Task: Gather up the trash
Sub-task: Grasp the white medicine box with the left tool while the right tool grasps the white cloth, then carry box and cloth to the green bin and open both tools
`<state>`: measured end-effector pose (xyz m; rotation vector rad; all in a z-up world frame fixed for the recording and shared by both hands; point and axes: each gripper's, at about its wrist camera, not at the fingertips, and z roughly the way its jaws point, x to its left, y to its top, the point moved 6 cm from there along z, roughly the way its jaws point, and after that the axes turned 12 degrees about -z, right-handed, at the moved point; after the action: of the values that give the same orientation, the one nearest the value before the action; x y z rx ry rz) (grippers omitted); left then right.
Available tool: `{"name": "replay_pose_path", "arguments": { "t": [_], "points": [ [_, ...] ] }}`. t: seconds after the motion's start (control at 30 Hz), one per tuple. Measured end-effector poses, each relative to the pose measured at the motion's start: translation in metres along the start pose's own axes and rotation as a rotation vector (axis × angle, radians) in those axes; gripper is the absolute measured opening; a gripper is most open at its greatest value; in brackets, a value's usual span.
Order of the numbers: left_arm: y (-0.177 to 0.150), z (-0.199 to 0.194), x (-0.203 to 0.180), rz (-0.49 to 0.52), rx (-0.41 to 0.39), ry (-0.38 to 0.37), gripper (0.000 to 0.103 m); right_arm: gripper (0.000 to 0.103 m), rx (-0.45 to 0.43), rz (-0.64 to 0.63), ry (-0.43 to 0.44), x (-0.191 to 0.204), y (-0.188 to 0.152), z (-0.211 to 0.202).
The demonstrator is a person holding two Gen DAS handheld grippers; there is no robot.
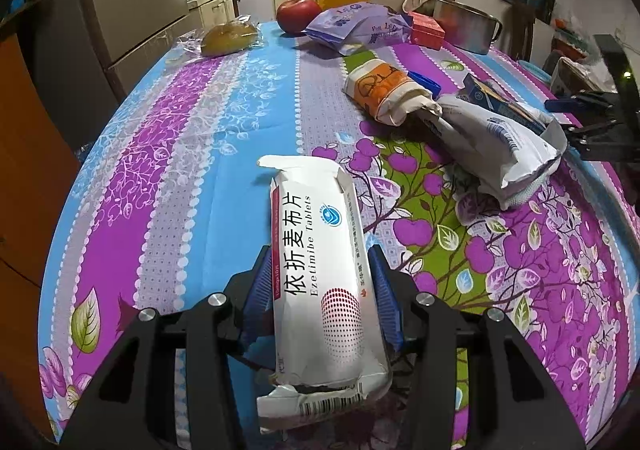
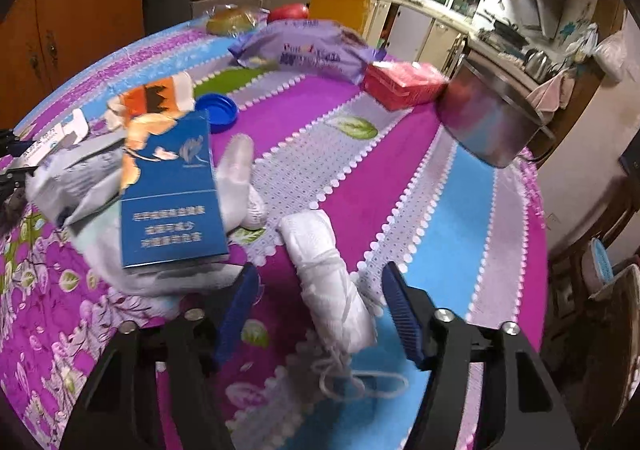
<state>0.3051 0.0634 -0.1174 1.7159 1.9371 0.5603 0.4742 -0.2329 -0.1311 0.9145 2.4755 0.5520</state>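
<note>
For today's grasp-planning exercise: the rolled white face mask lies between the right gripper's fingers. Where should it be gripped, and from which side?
Grip the rolled face mask across its thick middle, coming down from above with the right gripper, whose open jaws already straddle it. The roll lies lengthwise along the fingers, so they would probably close on its narrow width. Avoid the loose ear loops trailing at the near end.

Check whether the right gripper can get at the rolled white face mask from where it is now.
Probably yes. The rolled face mask lies between the open fingers of the right gripper, pads not touching it. The blue box sits off to the side and blocks nothing.
</note>
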Motion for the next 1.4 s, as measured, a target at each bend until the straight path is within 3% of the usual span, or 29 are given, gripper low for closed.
{"name": "replay_pose_path", "arguments": {
  "t": [0.13,0.3,0.43,0.83,1.07,1.4],
  "points": [
    [0.0,0.001,-0.002,0.002,-0.002,-0.001,0.046,0.052,-0.004,0.029,0.028,-0.004,-0.004,0.007],
    [0.0,-0.001,-0.005,-0.01,-0.013,-0.014,0.046,0.029,-0.021,0.073,0.018,-0.001,-0.011,0.001],
    [-0.004,-0.008,-0.009,-0.019,-0.04,-0.02,0.045,0.028,-0.066,0.14,-0.037,0.002,-0.024,-0.019],
    [0.014,-0.085,-0.052,-0.047,-0.29,-0.086,0.045,0.028,-0.345,0.379,-0.284,0.047,-0.059,-0.168],
    [0.013,-0.119,-0.143,0.025,-0.342,-0.244,0.045,0.028,-0.395,0.487,-0.423,0.054,-0.108,-0.238],
    [-0.021,-0.148,-0.309,0.209,-0.314,-0.504,0.045,0.028,-0.344,0.635,-0.616,0.026,-0.21,-0.318]
  ]
}}
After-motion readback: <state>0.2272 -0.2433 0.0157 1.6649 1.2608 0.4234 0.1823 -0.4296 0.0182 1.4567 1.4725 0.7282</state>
